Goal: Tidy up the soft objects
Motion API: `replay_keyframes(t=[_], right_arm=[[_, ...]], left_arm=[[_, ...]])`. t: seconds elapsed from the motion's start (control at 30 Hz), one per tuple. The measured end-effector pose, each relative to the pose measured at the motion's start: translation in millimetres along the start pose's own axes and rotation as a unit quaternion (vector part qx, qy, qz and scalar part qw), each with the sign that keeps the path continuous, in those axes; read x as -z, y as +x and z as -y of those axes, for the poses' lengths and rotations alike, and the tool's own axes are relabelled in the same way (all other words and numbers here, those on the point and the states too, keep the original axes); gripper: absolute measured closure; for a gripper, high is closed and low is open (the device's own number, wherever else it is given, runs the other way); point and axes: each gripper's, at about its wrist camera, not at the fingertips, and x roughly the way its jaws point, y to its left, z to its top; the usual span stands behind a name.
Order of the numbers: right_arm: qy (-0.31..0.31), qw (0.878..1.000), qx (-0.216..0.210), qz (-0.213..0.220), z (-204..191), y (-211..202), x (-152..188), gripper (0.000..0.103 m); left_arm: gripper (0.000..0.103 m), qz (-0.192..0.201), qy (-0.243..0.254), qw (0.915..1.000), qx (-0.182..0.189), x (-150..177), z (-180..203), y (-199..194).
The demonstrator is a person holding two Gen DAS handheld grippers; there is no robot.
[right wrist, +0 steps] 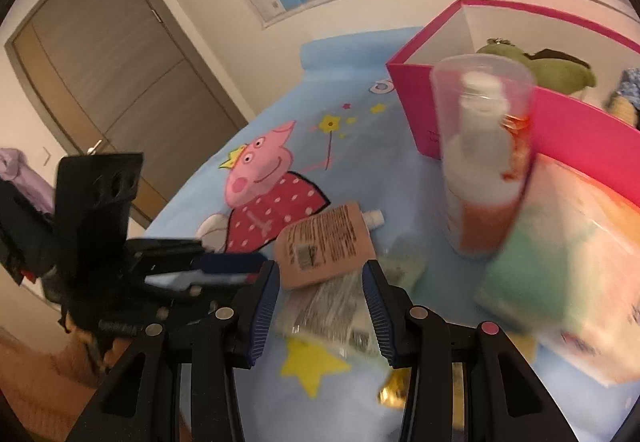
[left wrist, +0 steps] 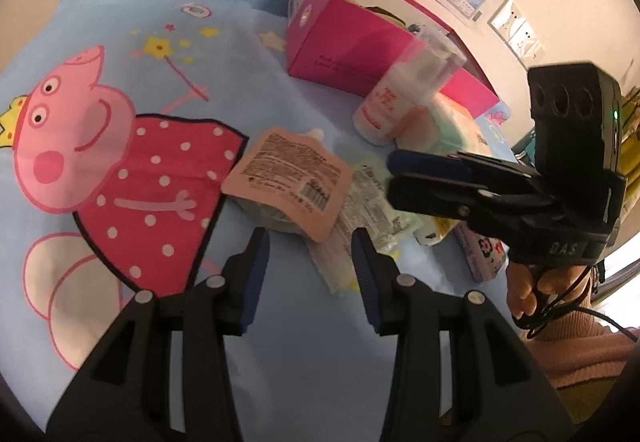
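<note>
Here the left tool (left wrist: 310, 242) and right tool (right wrist: 320, 282) both hang spread and empty above a blue cartoon sheet (left wrist: 200, 42); just beyond lies a peach pouch (left wrist: 288, 182) on clear packets (right wrist: 332, 314); farther stands a pink box (left wrist: 344, 42).

Both grippers (left wrist: 310, 242) (right wrist: 320, 284) agape, empty.

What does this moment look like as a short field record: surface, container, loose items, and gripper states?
surface: blue cartoon-print sheet
container: open pink box, plush toys inside
loose items: peach spouted pouch atop clear packets; capped bottle upright beside the box; pastel bag
left gripper: open, empty, pointed toward the pouch
right gripper: open, empty, above the clear packets
</note>
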Motion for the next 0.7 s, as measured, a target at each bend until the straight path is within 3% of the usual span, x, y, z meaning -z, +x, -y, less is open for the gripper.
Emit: replay_keyframes(t=[0.17,0.3,0.43,0.5,0.63,0.7], right_arm=[[0.002,1.000,0.028,-0.009,-4,20,-9,0.058],[0.011,0.998,0.057,-0.015,-6,33,-9,0.048],[0.028,0.998,0.060,-0.010,-3,39,-8,0.044],[0.033,0.997,0.066,-0.008,-1,39,-8,0.037],[0.031,0.998,0.059,-0.011,-3,42,-6,0.035],[0.028,0.999,0.043,-0.012,-5,41,-5,0.043]], left_arm=[[0.059,-0.002,-0.011,0.9999,0.007,-6,-10,6],[0.059,0.002,-0.023,0.9996,0.014,-10,-16,7],[0.060,0.004,-0.021,0.9997,0.012,-12,-18,6],[0.061,0.007,-0.017,0.9998,0.008,-12,-19,5],[0.063,0.003,-0.013,0.9998,0.011,-12,-23,5],[0.063,0.001,-0.007,0.9999,0.015,-12,-22,5]])
